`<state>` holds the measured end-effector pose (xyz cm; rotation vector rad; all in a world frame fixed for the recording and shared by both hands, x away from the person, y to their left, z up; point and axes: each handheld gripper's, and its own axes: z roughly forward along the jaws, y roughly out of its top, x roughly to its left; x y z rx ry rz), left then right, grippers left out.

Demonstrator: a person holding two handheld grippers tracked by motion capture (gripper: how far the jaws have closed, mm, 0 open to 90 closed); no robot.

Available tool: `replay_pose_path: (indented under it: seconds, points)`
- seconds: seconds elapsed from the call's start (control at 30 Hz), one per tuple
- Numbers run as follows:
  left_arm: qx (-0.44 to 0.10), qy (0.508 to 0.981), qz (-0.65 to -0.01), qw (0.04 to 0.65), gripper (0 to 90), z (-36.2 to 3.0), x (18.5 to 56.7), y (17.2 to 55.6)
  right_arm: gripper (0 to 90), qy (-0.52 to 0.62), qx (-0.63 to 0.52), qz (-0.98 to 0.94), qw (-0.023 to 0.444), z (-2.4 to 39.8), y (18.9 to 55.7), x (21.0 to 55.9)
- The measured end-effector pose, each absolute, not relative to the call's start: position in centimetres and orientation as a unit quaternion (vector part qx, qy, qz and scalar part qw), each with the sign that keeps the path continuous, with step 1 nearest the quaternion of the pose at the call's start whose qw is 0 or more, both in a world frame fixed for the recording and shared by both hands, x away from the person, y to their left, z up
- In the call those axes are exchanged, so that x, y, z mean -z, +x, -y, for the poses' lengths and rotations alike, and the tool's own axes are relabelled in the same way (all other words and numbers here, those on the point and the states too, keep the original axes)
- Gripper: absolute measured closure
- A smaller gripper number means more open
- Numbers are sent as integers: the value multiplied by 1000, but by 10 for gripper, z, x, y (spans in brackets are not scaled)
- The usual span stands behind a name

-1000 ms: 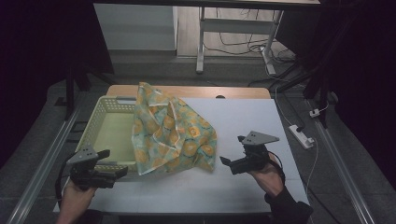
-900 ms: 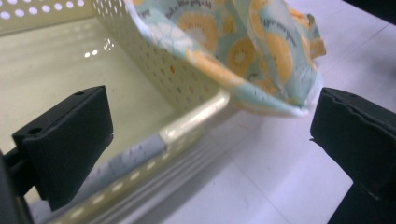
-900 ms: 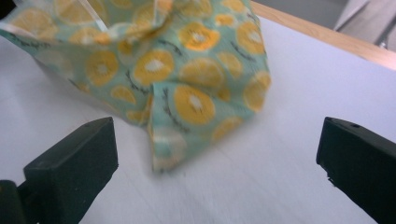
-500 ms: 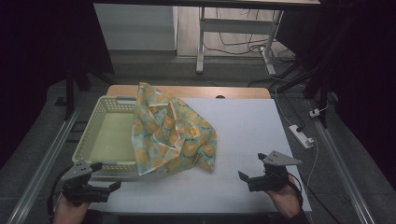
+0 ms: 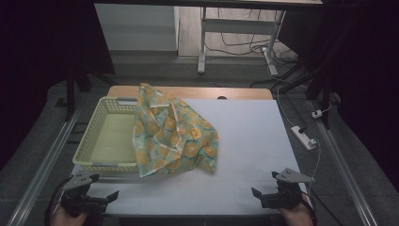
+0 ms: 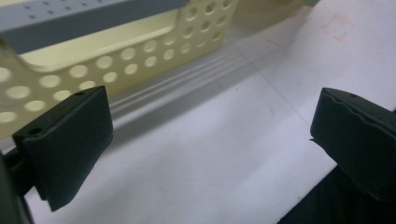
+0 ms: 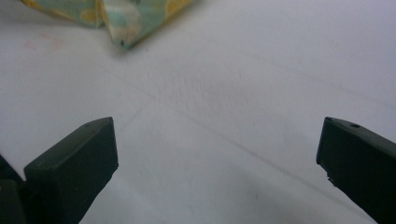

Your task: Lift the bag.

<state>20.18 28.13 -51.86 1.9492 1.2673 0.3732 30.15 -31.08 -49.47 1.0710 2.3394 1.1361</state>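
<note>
- The patterned cloth (image 5: pixel 174 136), pale green with orange fruit prints, is draped over the right rim of the yellow perforated basket (image 5: pixel 101 141). Part of it stands up against the basket's far right corner, and the rest spills down onto the white surface (image 5: pixel 244 141) beside the basket.
- In my right gripper view a corner of the cloth (image 7: pixel 130 23) lies flat on the surface, well ahead of the jaws and apart from them.
- The basket sits at the left of the surface. Its interior looks empty as far as I can see, with most of the cloth hanging outside it.
- My left gripper (image 5: pixel 101 200) hovers at the near left edge of the surface, just in front of the basket's near wall (image 6: pixel 140 51). Its jaws are spread wide with nothing between them.
- My right gripper (image 5: pixel 263 197) is at the near right edge, well apart from the cloth. Its jaws are also spread wide and empty.
- My judgement is that the work with the cloth and basket is either at its close or paused. Neither gripper touches anything and both sit back at my side.
- If the cloth is meant to end up inside the basket, that is not yet done. I would need to grip the loose edge on the surface and lift it over the rim.
</note>
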Motion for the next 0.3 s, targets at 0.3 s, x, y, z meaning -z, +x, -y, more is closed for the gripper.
replay_pose_path:
  seconds: [0.3]
  points:
    - [-125,774,-505,361,0,-280,521,203,0,390,-394,-818,153,318,299,497]
